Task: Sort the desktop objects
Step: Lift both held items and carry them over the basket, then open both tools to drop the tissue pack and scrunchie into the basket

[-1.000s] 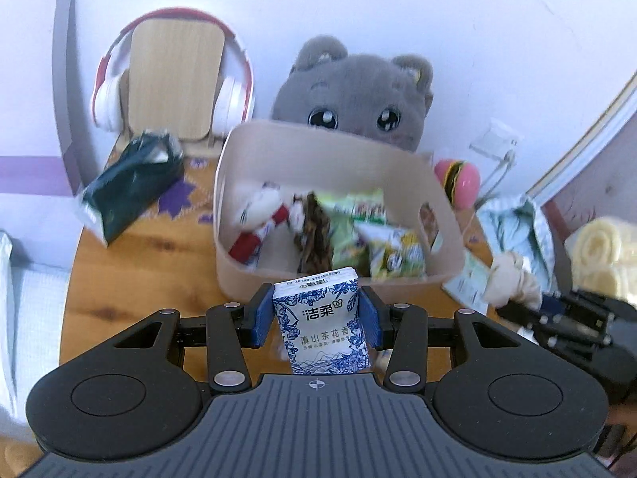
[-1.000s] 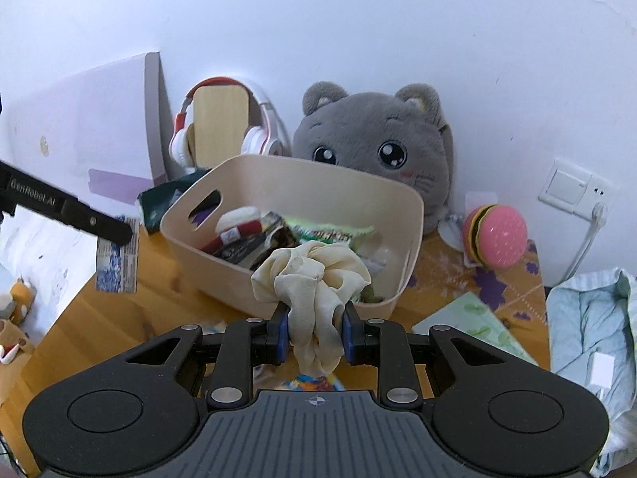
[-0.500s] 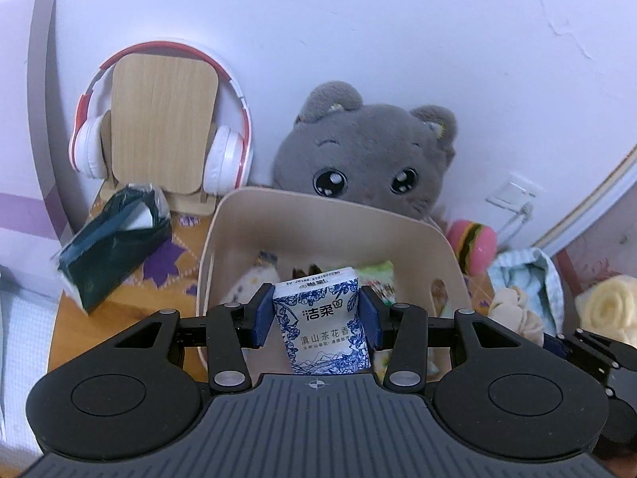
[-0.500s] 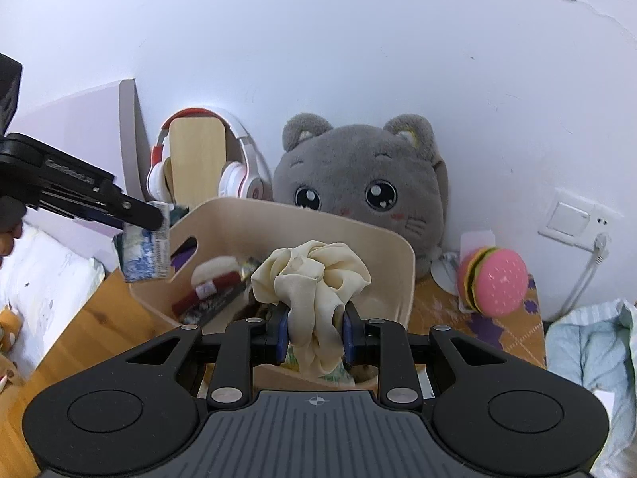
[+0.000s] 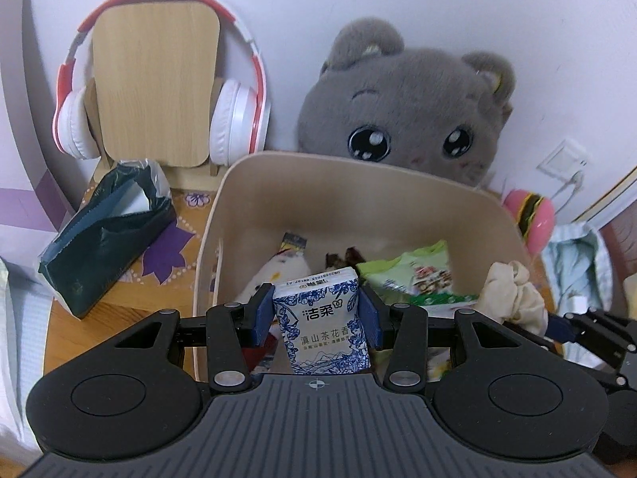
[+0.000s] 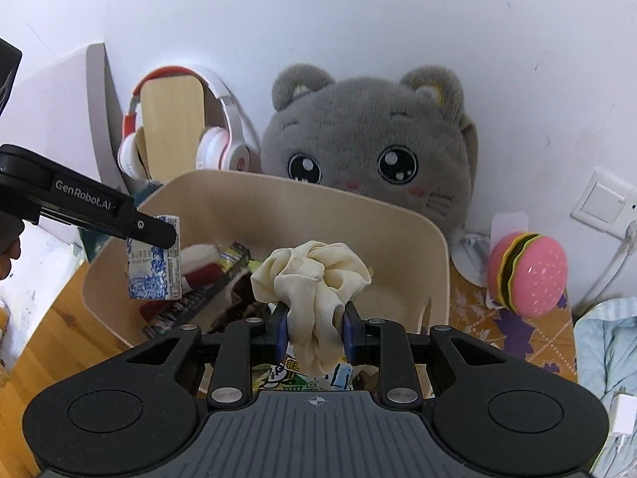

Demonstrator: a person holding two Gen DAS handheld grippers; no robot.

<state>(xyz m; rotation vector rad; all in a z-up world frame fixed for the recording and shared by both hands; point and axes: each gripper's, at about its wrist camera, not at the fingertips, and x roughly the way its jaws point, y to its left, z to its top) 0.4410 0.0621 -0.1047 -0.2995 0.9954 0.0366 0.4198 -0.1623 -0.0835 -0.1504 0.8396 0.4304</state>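
My left gripper [image 5: 316,312] is shut on a blue-and-white tissue pack [image 5: 324,318] and holds it over the left part of the beige bin [image 5: 358,175]. The pack also shows in the right wrist view [image 6: 153,265], hanging above the bin [image 6: 318,203]. My right gripper [image 6: 314,326] is shut on a cream scrunchie [image 6: 314,279], held over the bin's near right side; it also shows in the left wrist view [image 5: 511,292]. The bin holds snack packets and a small plush.
A grey cat plush [image 6: 366,147] sits behind the bin. Red-and-white headphones [image 5: 159,91] hang on a wooden stand at back left. A dark tissue bag [image 5: 103,235] lies left of the bin. A pink burger toy [image 6: 527,275] and light blue cloth [image 6: 609,346] are at right.
Both grippers have moved forward and now hold their objects over the bin's inside. Neither grip has changed.
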